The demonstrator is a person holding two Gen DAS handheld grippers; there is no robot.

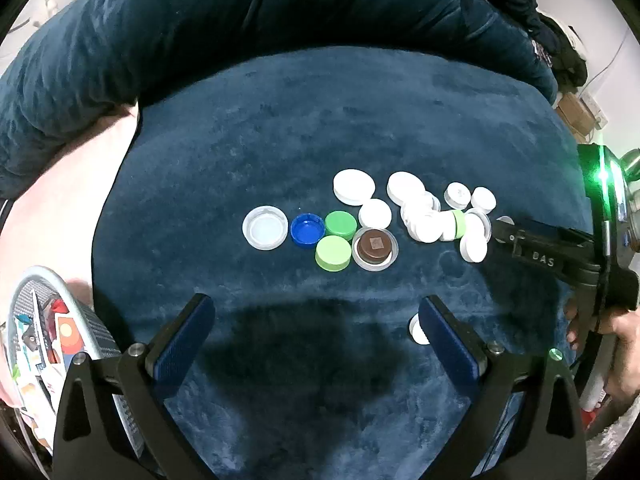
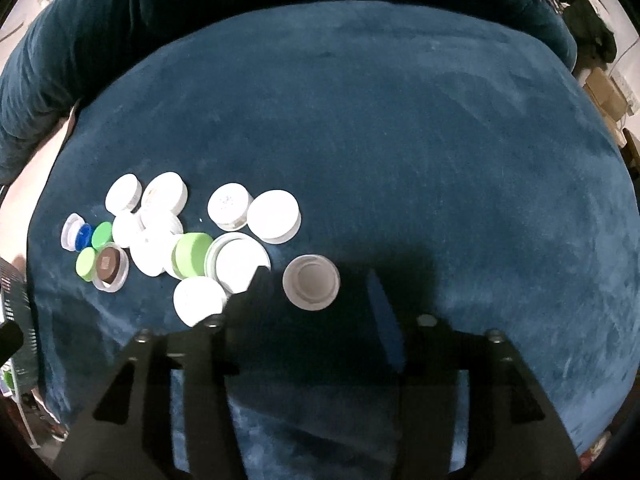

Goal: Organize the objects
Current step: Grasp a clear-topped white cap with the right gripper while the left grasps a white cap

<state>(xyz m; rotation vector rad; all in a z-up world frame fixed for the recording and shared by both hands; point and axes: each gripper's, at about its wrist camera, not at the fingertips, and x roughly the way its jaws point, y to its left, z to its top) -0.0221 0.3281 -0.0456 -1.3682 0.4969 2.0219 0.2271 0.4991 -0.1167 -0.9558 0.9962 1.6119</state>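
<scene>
Bottle caps lie on a dark blue plush cushion (image 1: pixel 320 120). In the left wrist view a clear lid (image 1: pixel 265 227), a blue cap (image 1: pixel 307 231), two green caps (image 1: pixel 333 252) and a brown cap in a clear lid (image 1: pixel 375 248) sit in a group, with a pile of white caps (image 1: pixel 428 216) to their right. My left gripper (image 1: pixel 316 320) is open and empty, nearer than the caps. My right gripper (image 2: pixel 316 284) is open, its fingers either side of an upturned white cap (image 2: pixel 311 282). The pile also shows in the right wrist view (image 2: pixel 160 232).
A lone white cap (image 1: pixel 418 330) lies by my left gripper's right finger. A mesh basket of small items (image 1: pixel 44 344) stands at the lower left. A rolled blue blanket (image 1: pixel 200 32) lines the back. Cardboard boxes (image 1: pixel 576 114) sit at the far right.
</scene>
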